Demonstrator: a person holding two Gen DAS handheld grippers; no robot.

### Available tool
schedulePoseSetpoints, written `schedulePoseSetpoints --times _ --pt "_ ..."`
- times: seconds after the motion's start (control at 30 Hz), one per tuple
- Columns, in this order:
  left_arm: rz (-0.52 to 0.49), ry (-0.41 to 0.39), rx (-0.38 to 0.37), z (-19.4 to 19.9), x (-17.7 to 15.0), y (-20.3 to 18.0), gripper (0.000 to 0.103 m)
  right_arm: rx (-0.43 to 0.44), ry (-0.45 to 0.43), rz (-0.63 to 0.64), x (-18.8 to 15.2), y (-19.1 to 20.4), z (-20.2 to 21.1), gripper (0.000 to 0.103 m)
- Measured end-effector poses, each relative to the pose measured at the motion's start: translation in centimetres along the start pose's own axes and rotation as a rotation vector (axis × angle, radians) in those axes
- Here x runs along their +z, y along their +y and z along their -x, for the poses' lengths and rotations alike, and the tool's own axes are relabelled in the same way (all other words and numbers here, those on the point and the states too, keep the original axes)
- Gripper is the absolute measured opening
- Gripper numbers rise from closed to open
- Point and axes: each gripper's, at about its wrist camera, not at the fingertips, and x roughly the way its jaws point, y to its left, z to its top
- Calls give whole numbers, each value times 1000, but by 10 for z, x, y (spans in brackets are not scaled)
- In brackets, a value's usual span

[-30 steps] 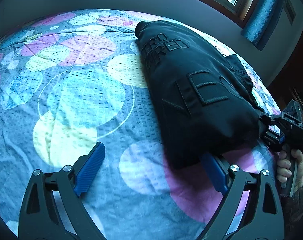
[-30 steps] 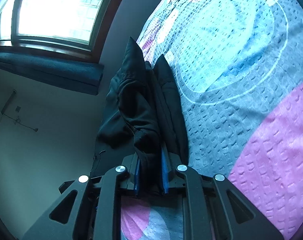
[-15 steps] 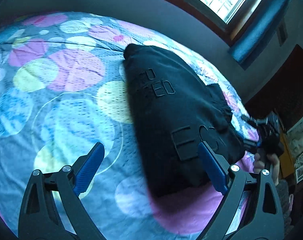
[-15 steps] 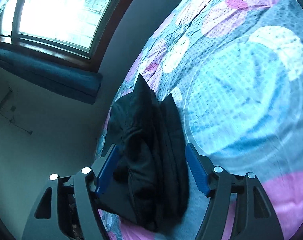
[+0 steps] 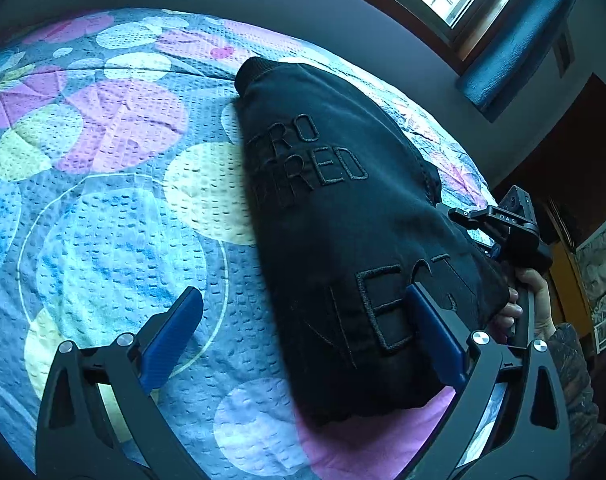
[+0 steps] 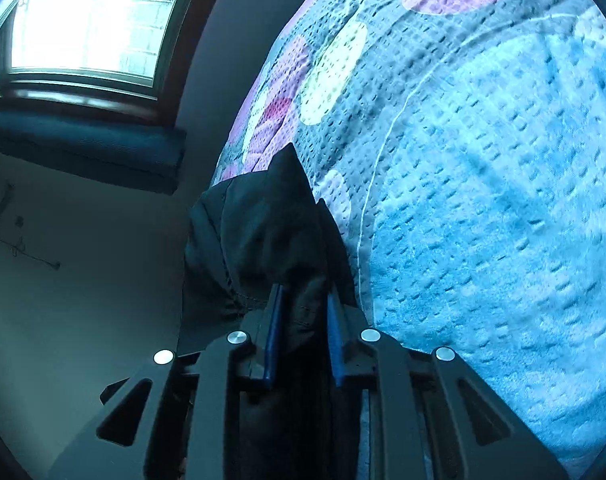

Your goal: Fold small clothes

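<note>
Under a window, our circle-patterned bedspread (image 5: pixel 115 216) carries the folded black garment (image 5: pixel 355 240) on its right side, long axis running near to far. Our right gripper (image 6: pixel 301 320) clenches its near-right edge; the left gripper (image 5: pixel 303 344) gapes, empty. Pulling one-sided could spill the layers

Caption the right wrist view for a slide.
Right claw shut on the folded black garment, lying at the edge of a patterned bedspread, below a window.
</note>
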Motion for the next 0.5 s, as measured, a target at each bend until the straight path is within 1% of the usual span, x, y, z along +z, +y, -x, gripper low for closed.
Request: schedulePoseSetpoints --times 0.13,0.17,0.23,0.27,0.3,0.37,0.43,0.5 --pt "82 38 -72 -6 2 14 101 16 -4 1 -2 -2 4 21" --pt "93 39 -84 -6 3 15 101 29 -7 -1 -3 -6 9 23" --pt "112 42 -110 -3 5 17 101 56 -13 -5 -3 -7 15 32" --pt "120 42 -125 0 7 19 101 68 -15 -4 -3 -5 19 40" --pt "122 31 -149 6 9 20 101 78 -19 1 -3 -3 25 52" --pt "92 -5 -163 16 14 20 101 83 -54 29 -1 5 36 65" --pt "43 -25 -142 20 26 20 101 65 -86 60 5 9 43 67" --pt "29 17 -185 10 40 22 101 52 -70 63 15 8 38 68"
